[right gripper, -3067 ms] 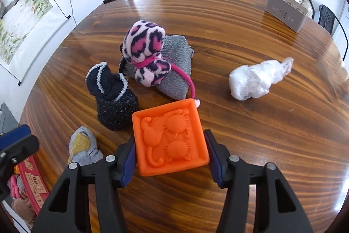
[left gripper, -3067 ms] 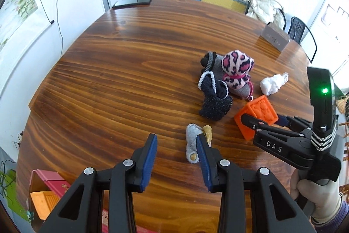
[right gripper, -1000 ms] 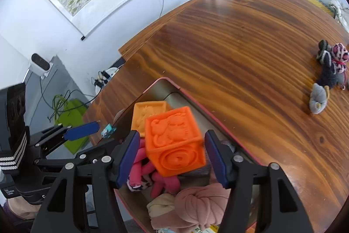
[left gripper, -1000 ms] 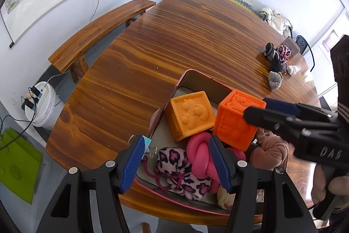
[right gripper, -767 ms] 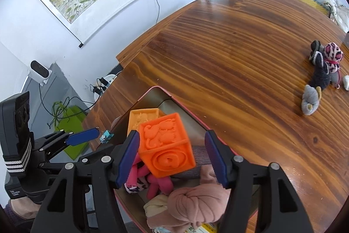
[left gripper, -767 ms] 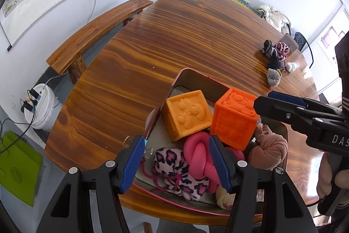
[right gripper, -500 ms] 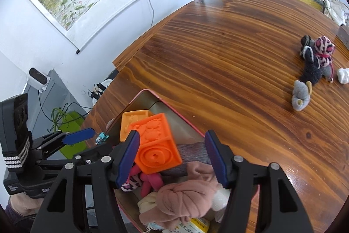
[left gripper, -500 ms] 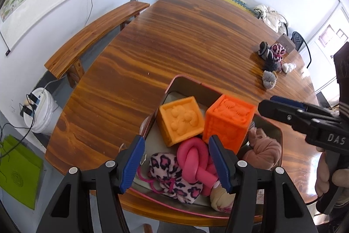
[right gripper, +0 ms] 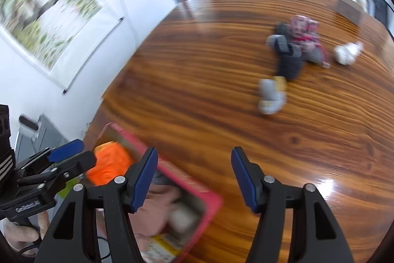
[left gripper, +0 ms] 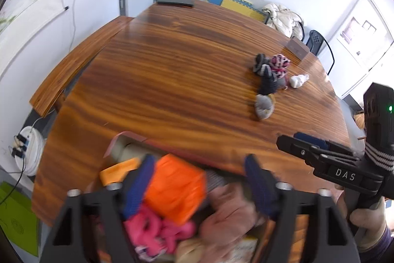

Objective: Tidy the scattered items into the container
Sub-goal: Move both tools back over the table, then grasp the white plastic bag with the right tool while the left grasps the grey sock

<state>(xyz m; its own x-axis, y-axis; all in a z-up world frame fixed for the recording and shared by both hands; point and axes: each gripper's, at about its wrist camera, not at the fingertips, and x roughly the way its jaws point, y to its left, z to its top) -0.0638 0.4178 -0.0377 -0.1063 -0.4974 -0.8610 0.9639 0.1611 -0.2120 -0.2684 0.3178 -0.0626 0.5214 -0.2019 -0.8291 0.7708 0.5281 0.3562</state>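
The pink-rimmed container (left gripper: 128, 137) sits at the table's near edge, holding the orange block (left gripper: 177, 186), a paler orange block (left gripper: 118, 170), a pink knot toy (left gripper: 157, 231) and soft items. My left gripper (left gripper: 199, 179) is open above it. My right gripper (right gripper: 194, 174) is open and empty over the container's rim (right gripper: 192, 179); the orange block (right gripper: 108, 166) lies inside to its left. Scattered items lie far across the table: a grey-yellow sock (left gripper: 264, 105), a black sock (left gripper: 268, 83), a pink leopard toy (left gripper: 279, 64) and a white bundle (left gripper: 298, 80).
The wooden table (left gripper: 172, 70) has a bench (left gripper: 73, 65) at its left side. A brown box (left gripper: 298, 48) and a dark flat object (left gripper: 174, 1) lie at the far edge. A chair with a coat (left gripper: 283, 16) stands behind.
My right gripper has let go of the orange block into the container and swung up and right, toward the scattered items. My left gripper has tilted up; both views are motion-blurred.
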